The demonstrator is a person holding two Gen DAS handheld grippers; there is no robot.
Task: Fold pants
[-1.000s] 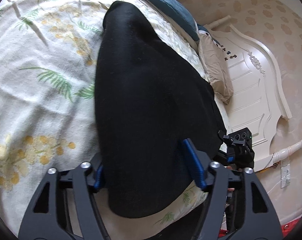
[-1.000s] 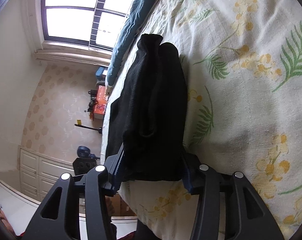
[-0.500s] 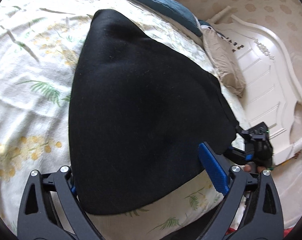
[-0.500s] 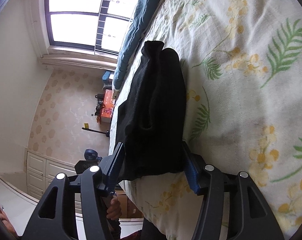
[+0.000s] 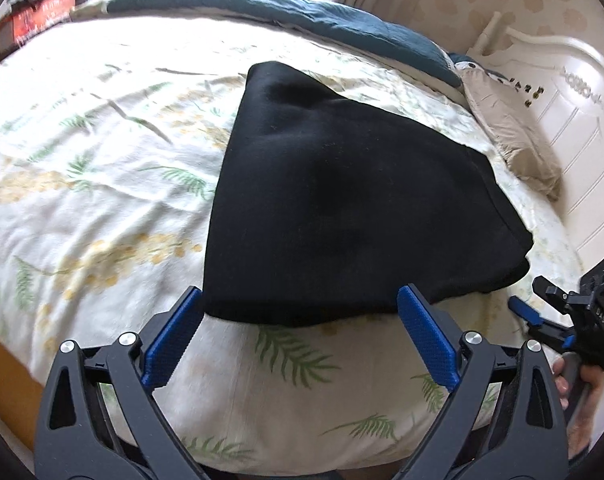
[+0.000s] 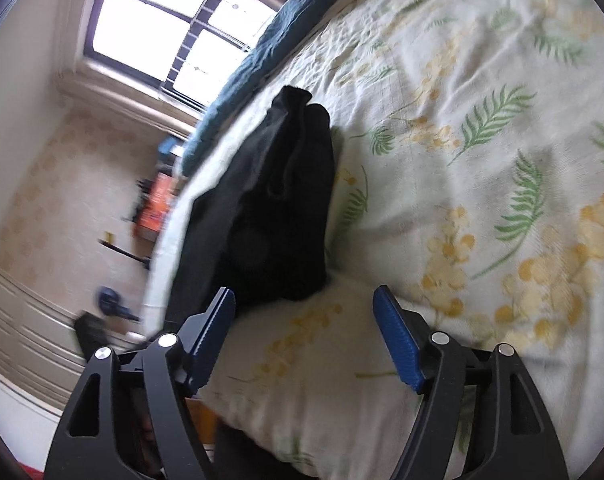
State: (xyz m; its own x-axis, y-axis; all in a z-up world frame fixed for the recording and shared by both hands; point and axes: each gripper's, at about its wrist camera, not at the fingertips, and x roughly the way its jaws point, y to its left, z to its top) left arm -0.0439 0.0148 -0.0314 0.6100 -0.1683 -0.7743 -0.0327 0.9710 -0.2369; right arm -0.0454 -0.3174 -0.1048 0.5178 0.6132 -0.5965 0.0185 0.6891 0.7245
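The black pants (image 5: 342, 208) lie folded in a thick stack on the floral bed sheet (image 5: 81, 184). My left gripper (image 5: 299, 320) stands open, wide, just off the near edge of the stack, its blue pads (image 5: 426, 332) clear of the cloth. In the right wrist view the pants (image 6: 285, 208) show end-on, several layers thick. My right gripper (image 6: 306, 320) is open and its jaws are still opening, drawn back from the stack's end with only sheet between them. The right gripper (image 5: 558, 316) also shows at the far right of the left wrist view, held by a hand.
A dark blue duvet (image 5: 302, 12) runs along the bed's far side. A beige pillow (image 5: 510, 132) leans by the white headboard (image 5: 574, 112). The bed's near edge (image 5: 261, 456) is just below my grippers. A window (image 6: 169, 28) and a wallpapered wall lie beyond.
Both grippers let go of the pants, opened wider and drew back from the stack's edge. The pants now lie free on the sheet.
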